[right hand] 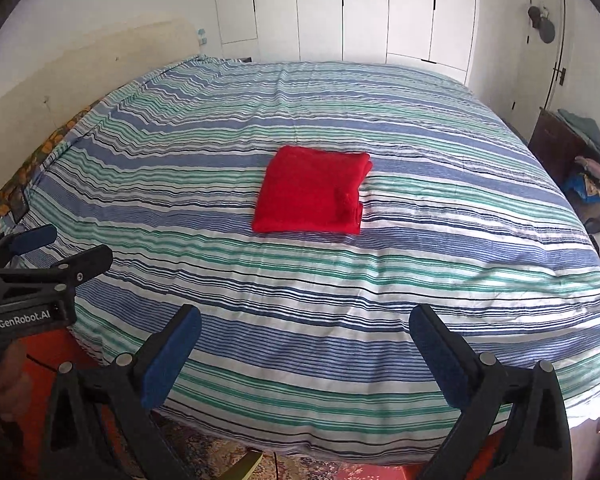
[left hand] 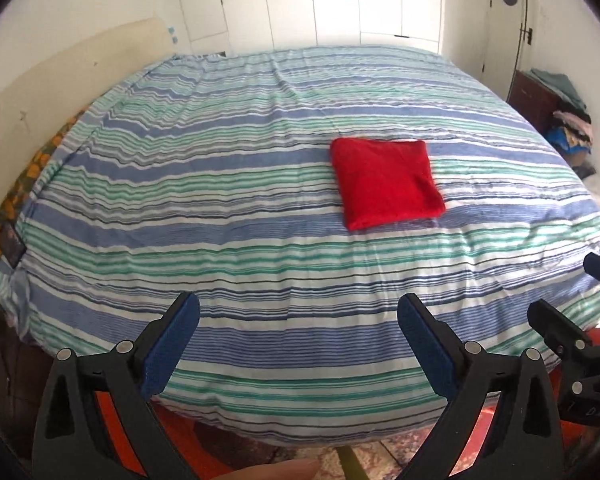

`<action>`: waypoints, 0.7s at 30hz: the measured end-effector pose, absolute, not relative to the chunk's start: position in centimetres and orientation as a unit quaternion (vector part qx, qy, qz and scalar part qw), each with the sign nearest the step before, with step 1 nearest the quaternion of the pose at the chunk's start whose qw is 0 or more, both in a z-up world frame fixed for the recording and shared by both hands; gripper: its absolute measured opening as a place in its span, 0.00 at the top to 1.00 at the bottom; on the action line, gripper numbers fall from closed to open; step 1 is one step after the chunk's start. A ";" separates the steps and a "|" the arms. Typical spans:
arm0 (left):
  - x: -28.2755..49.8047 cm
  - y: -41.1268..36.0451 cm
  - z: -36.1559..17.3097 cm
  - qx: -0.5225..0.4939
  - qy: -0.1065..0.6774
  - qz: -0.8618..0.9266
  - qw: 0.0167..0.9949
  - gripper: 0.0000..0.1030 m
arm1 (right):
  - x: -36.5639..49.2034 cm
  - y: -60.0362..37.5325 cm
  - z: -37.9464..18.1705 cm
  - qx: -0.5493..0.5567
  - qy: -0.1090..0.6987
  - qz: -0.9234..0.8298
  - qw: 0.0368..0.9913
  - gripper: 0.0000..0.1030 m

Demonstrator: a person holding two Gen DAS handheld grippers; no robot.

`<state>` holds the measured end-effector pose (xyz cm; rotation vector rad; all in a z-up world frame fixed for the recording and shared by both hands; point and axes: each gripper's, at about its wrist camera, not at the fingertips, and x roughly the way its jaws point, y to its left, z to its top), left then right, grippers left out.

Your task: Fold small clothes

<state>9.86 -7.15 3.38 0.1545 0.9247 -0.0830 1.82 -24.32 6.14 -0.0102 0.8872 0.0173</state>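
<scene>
A red cloth [left hand: 386,182] lies folded into a small square on the striped bed [left hand: 220,208], right of centre in the left wrist view and near the middle in the right wrist view [right hand: 312,196]. My left gripper [left hand: 299,312] is open and empty over the bed's near edge, well short of the cloth. My right gripper [right hand: 306,320] is open and empty, also back at the near edge. Each gripper shows in the other's view: the right one at the far right [left hand: 568,292], the left one at the far left [right hand: 64,248].
The bed's blue, green and white striped cover [right hand: 420,264] fills most of both views. A headboard [left hand: 60,76] stands at the left, white wardrobe doors [right hand: 364,8] behind. A pile of clothes [left hand: 572,128] sits on furniture at the right. A patterned rug [left hand: 400,452] lies below.
</scene>
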 end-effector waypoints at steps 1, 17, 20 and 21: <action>9.6 -7.1 3.5 0.072 0.447 -0.042 0.891 0.03 | 1.6 -24.1 6.4 -0.009 0.428 0.007 0.904 0.00; 7.8 -7.3 4.4 0.087 0.467 -0.033 0.879 0.03 | 0.4 -22.9 8.7 -0.035 0.440 0.010 0.897 0.01; 7.6 -7.2 4.9 0.082 0.473 -0.039 0.876 0.03 | 0.4 -23.0 9.1 -0.036 0.443 0.009 0.896 0.01; 7.5 -7.2 5.0 0.081 0.475 -0.039 0.875 0.03 | 0.3 -23.0 9.3 -0.034 0.444 0.012 0.896 0.01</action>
